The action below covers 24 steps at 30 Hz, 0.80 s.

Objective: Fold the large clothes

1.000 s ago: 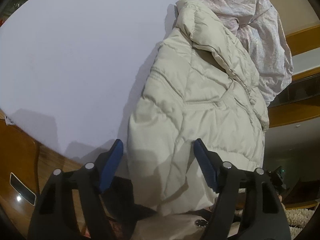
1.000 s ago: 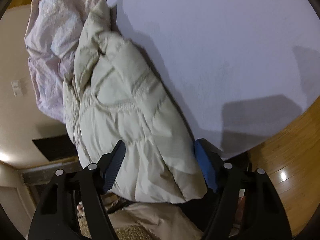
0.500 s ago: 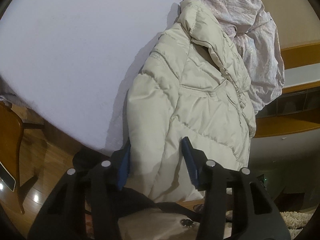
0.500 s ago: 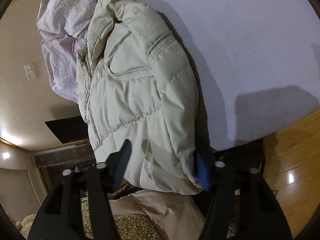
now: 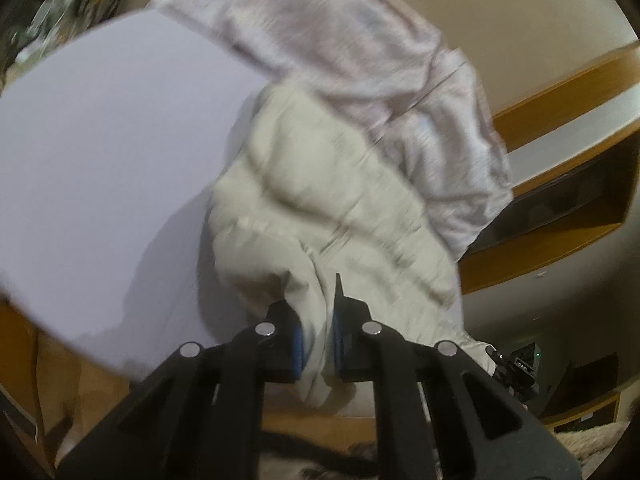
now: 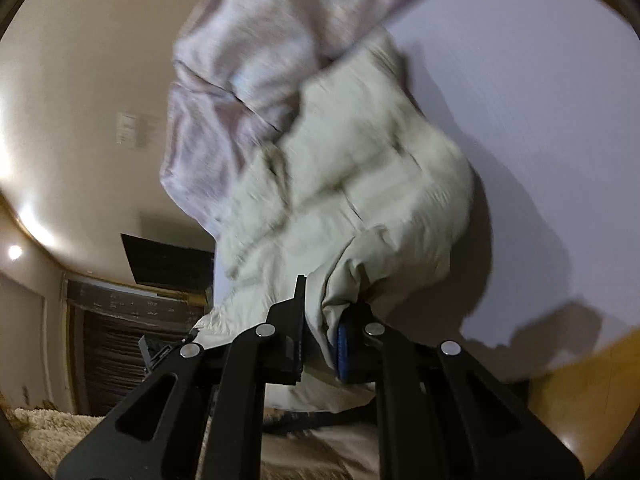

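We saw a cream quilted puffer jacket [image 5: 320, 200] lying bunched along one edge of the white worktop [image 5: 112, 152], its lower hem hanging off the near rim. The padding showed stitched channels and soft folds, though motion blur smeared the detail. Our left gripper [image 5: 317, 334] had its jaws drawn narrow, pinching a fold of the hem between the blue pads. Our right gripper [image 6: 320, 336] likewise had its jaws clamped close on another bunch of the same hem. A pale, crumpled pinkish sheet [image 5: 360, 52] lay heaped against the jacket's far end, overlapping the collar region and hiding it. Wooden shelving [image 5: 560, 208] stood beyond, and a shaggy beige rug [image 6: 52, 428] lay on the floor below.
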{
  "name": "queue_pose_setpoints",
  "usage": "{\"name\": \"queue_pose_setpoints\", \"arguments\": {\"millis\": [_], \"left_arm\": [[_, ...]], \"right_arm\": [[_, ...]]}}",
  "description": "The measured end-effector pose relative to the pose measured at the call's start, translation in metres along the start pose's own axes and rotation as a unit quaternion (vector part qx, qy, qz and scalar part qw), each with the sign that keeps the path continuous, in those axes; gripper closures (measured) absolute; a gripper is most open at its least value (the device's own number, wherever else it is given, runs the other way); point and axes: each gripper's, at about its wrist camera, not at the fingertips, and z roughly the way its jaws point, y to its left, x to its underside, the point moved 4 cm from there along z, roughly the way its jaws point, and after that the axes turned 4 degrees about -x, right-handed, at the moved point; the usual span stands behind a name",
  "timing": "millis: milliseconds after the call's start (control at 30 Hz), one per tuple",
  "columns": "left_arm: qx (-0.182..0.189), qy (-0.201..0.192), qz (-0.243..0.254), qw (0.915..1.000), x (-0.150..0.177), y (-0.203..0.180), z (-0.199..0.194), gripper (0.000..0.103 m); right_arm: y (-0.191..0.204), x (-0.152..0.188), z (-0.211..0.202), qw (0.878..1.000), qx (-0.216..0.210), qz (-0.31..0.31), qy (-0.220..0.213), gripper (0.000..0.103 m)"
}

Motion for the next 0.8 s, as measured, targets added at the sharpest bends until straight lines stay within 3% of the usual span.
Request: {"name": "queue_pose_setpoints", "arguments": {"millis": [200,333,633,800], "left_arm": [[0.039,-0.041,0.026,0.9981,-0.054,-0.033,0.001,0.092],[0.053,-0.053,0.028,0.9968,-0.090,-0.047,0.018,0.092],[0.040,-0.052,0.049,0.9967,-0.170,-0.075,0.081,0.092],[-0.002,-0.047,0.041,0.9981,-0.213,-0.073,0.136,0.092]], "right_arm": [[0.042,-0.060,0.005,0.997,0.018,-0.043,-0.070,0.091],[0.053,-0.096,0.017,0.993,0.040,-0.056,-0.092,0.091],[0.056,-0.177,0.068,0.980,0.147,-0.042,-0.130,0.091],[0.044,-0.212,0.106,0.969,0.196,-0.019,-0.147,0.091]]}}
